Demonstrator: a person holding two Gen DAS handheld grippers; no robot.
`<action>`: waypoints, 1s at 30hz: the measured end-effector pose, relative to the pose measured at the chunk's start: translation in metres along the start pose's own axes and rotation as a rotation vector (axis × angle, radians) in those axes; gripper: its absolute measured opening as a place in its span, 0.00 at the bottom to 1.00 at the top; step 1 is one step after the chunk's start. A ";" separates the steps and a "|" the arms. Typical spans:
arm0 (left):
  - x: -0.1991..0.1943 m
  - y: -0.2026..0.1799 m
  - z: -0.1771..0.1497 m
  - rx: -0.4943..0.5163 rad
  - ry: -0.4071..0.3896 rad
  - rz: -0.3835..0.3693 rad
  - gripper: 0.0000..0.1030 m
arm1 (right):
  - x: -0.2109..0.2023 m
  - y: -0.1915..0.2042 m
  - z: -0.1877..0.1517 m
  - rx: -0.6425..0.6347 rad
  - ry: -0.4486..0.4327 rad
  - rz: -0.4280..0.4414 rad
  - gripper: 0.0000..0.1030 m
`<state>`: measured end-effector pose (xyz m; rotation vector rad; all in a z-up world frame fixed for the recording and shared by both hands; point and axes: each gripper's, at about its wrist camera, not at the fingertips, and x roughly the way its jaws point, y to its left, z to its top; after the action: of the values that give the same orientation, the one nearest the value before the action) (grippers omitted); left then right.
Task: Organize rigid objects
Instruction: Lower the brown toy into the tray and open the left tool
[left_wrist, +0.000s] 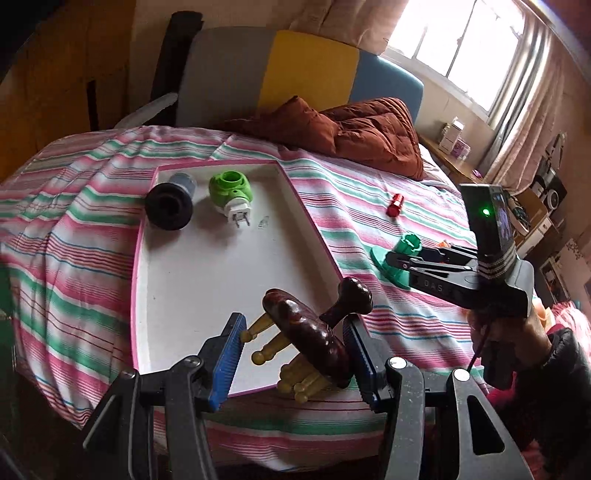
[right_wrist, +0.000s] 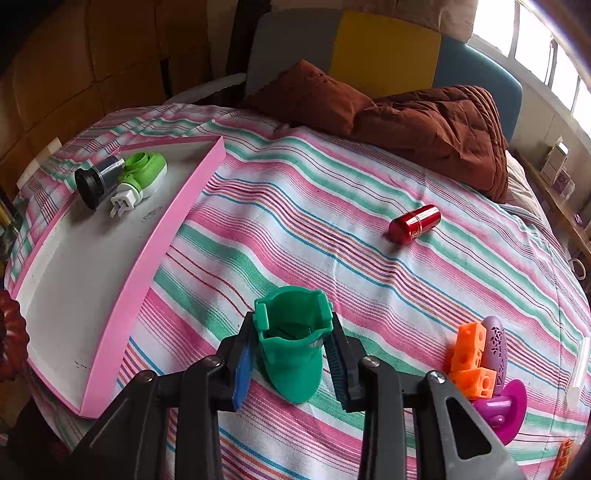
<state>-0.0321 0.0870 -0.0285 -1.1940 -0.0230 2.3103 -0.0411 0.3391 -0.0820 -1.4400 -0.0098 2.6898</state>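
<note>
Fingers (left_wrist: 236, 332) on the left gripper (left_wrist: 295, 350) are clamped across a dark brown wooden massager (left_wrist: 310, 332), so it sits right between the pads over the near corner of the pink-rimmed tray (left_wrist: 310, 218). Its body runs diagonally from upper left to lower right, knob handle pointing up toward the bed, yellowish pegs hanging down over the white tray floor. Looks to me like it only needs lowering. Already in the tray: one black-capped cylinder (left_wrist: 170, 206) and one green plug-in gadget (left_wrist: 229, 192).

Right wrist view: the right gripper (right_wrist: 291, 354) has its fingers closed on a green plastic holder (right_wrist: 291, 343) (open mouth facing away from the camera), resting on the striped bed (right_wrist: 332, 184). The tray lies off to its left. Loose on the bed: one red cylinder (right_wrist: 415, 223), two orange cubes (right_wrist: 469, 362), one purple perforated piece (right_wrist: 495, 343), one magenta dish (right_wrist: 506, 410).
</note>
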 end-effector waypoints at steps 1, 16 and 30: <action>-0.001 0.007 0.001 -0.018 -0.005 0.010 0.53 | 0.000 0.000 0.000 0.003 0.000 0.002 0.34; 0.019 0.068 0.039 -0.096 -0.026 0.086 0.53 | 0.002 -0.002 -0.001 0.019 0.005 0.015 0.34; 0.080 0.092 0.077 -0.048 0.017 0.201 0.54 | 0.004 -0.003 -0.001 0.029 0.014 0.020 0.34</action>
<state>-0.1695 0.0623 -0.0655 -1.2916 0.0494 2.4849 -0.0421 0.3424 -0.0855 -1.4584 0.0452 2.6838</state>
